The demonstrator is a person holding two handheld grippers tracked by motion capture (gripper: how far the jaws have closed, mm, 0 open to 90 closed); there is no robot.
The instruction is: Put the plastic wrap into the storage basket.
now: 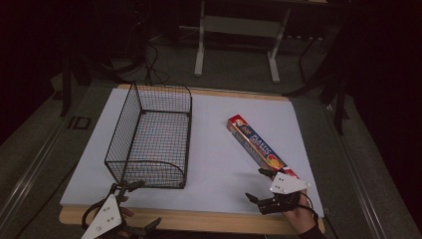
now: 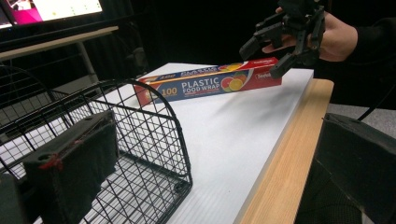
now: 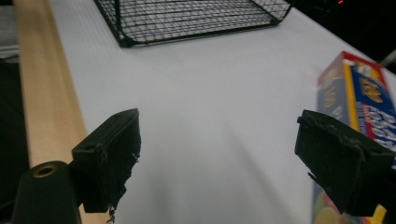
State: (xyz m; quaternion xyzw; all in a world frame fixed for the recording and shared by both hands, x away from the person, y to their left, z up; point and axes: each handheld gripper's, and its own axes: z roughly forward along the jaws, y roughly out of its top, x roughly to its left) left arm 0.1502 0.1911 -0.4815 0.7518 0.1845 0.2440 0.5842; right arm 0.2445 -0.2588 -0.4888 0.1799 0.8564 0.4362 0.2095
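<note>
Plastic food wrap box [image 1: 257,142] lies flat on the white table surface [image 1: 219,149], set on a diagonal, its far end toward the middle of the table and its near end reaching the right gripper [image 1: 259,185]. In the right gripper view the two black jaws stand wide apart over bare white surface; the box [image 3: 362,98] sits at the right edge of that view, beside and partly behind the right-hand jaw, not between the two. Whether that jaw touches the box cannot be told. From the left gripper view the right gripper [image 2: 266,58] hangs just above the red end of the box [image 2: 210,83], held in a person's hand [image 2: 334,39].

A black wire basket [image 1: 152,134] stands on the left half of the table, well apart from the box. The left gripper [image 1: 130,185] is at the basket's near corner; one jaw shows against the mesh [image 2: 121,140] in its own view, the other looms dark at the right, so its jaws also stand wide.
</note>
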